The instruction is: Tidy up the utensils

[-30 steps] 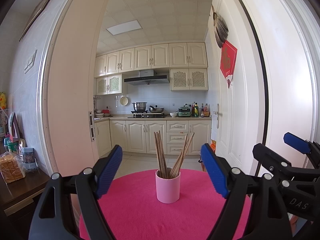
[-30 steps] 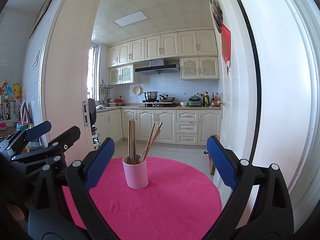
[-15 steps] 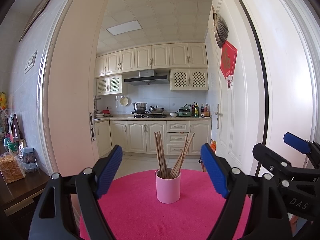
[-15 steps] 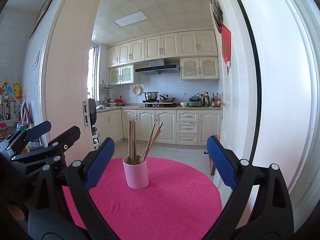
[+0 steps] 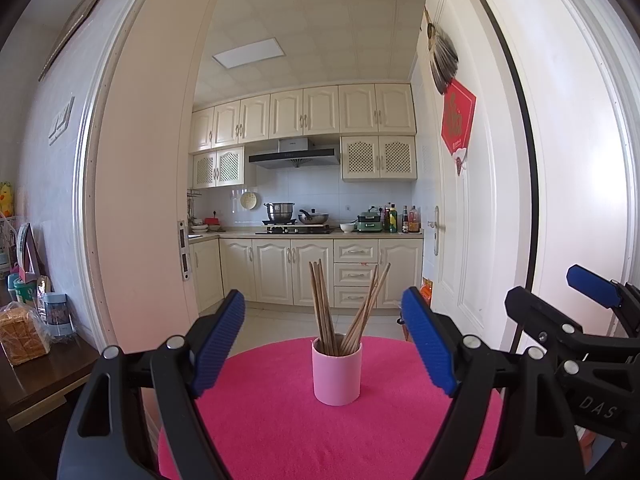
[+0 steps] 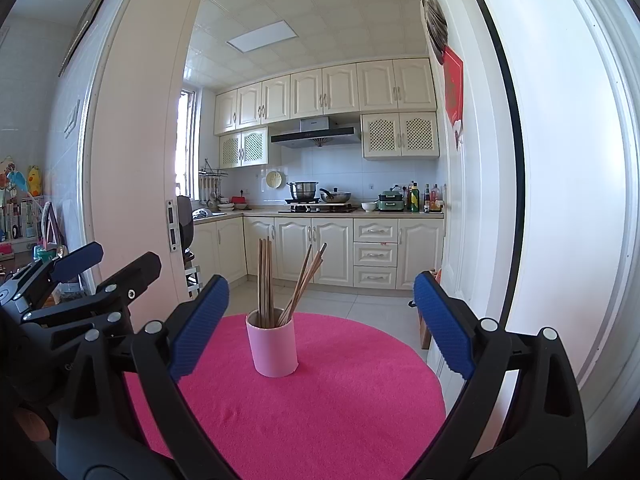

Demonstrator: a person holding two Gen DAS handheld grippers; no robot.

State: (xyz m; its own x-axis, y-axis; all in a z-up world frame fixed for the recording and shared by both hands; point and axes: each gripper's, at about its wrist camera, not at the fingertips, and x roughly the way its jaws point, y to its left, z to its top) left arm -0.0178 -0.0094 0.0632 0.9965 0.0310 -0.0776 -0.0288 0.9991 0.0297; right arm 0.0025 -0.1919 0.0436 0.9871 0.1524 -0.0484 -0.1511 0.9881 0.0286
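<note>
Bright, even daylight, glowing ceiling panel [image 5: 248,53] in the kitchen, white glare on the door [image 6: 568,160] at right, sharp focus, strong fisheye bending, dark vignetted corners

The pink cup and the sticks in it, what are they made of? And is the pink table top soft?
The pink cup looks like smooth matte plastic or ceramic; its plain, even surface leaves that open. The chopsticks look like wood or bamboo: brown, thin and dull. The pink table cover seems a soft fabric like felt, since it looks fuzzy and does not shine.
</note>
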